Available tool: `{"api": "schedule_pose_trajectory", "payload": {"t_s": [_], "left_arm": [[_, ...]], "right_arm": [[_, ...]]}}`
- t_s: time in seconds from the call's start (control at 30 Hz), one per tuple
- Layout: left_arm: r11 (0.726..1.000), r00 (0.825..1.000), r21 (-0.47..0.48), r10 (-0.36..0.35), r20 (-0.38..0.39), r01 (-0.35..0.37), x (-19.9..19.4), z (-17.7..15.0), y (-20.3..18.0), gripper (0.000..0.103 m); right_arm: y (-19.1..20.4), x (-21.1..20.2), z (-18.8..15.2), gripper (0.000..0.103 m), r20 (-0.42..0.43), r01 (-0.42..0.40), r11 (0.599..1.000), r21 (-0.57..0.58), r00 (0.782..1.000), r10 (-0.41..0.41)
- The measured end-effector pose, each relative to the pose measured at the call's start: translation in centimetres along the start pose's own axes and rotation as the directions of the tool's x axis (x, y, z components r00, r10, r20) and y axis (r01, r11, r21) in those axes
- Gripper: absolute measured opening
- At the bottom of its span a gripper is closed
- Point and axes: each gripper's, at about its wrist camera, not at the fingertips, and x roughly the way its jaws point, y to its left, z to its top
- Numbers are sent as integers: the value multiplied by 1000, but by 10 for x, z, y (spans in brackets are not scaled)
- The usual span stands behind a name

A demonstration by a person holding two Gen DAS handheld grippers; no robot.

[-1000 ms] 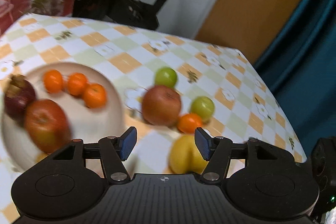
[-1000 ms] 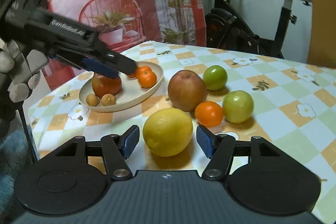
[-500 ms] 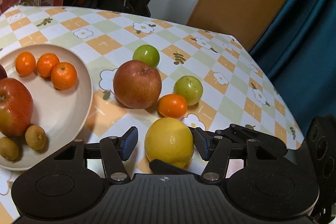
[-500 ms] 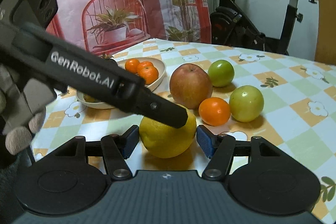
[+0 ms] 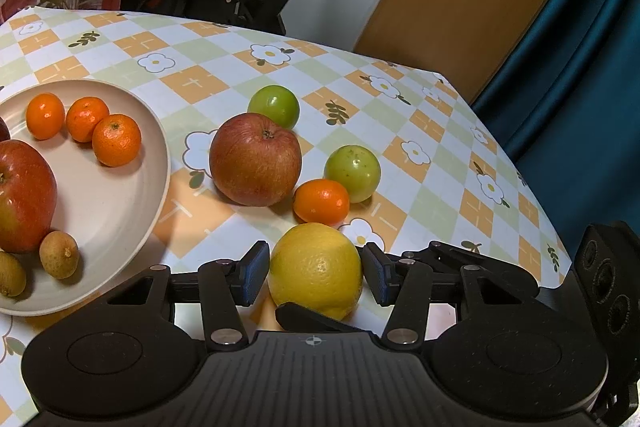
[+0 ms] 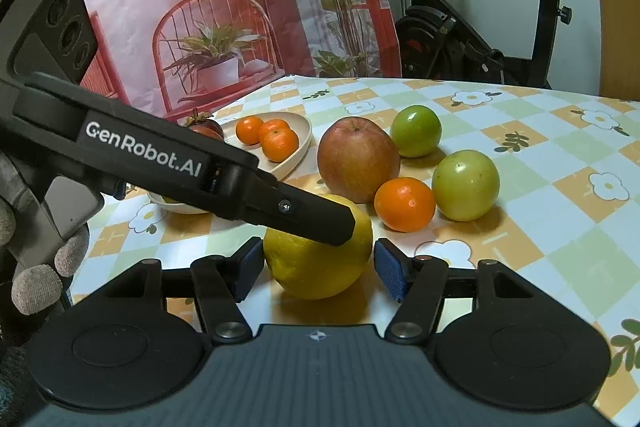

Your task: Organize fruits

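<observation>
Just then the yellow citrus (image 5: 316, 269) sat on the checked tablecloth (image 5: 200, 67), near my edge of the table and just right of the cream plate (image 5: 116, 227). It lay between the pads of both my tongs at once. My left gripper (image 5: 315, 274) was closing around it, the left pad just beside the rind, the right one at or nearly at it, and I judged it not yet pinched. My right gripper (image 6: 319, 269) stood spread, both pads clear of the fruit, gripping nothing.

To do this well, I reckoned only one pair should take it — the left, being nearer the plate. The right should have backed straight off toward me first, since one left finger (image 6: 304, 215) lay across the top of the fruit in front of it. Pads belonged on the widest girth, closed gently; a round rind squirts out of a low grip.

Close behind stood a small orange (image 5: 321, 201), with a red apple (image 5: 256, 159) and two green fruits (image 5: 353, 173) beyond it — touching or merely crowded, I couldn't tell. So lifting first, then swinging left, looked safest. The plate held three mandarins (image 5: 116, 139), a second apple (image 5: 24, 195) and small brown fruits (image 5: 59, 254), but its near middle was bare. The table edge fell away to the right.
</observation>
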Motion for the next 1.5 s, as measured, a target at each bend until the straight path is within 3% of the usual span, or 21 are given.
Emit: {"api": "schedule_pose_trajectory", "payload": {"t_s": [0.83,1.5], "left_arm": [[1000,1000,8,-4,4,4,-5,1,0,54],[1000,997,-3,-7,74,8,-37,16,10,54]], "right_arm": [[4,-1,1,62,-7,4,1000,-6,1000,-4],[22,-5,26,62,-10,11,999,-40,1000,-12]]}}
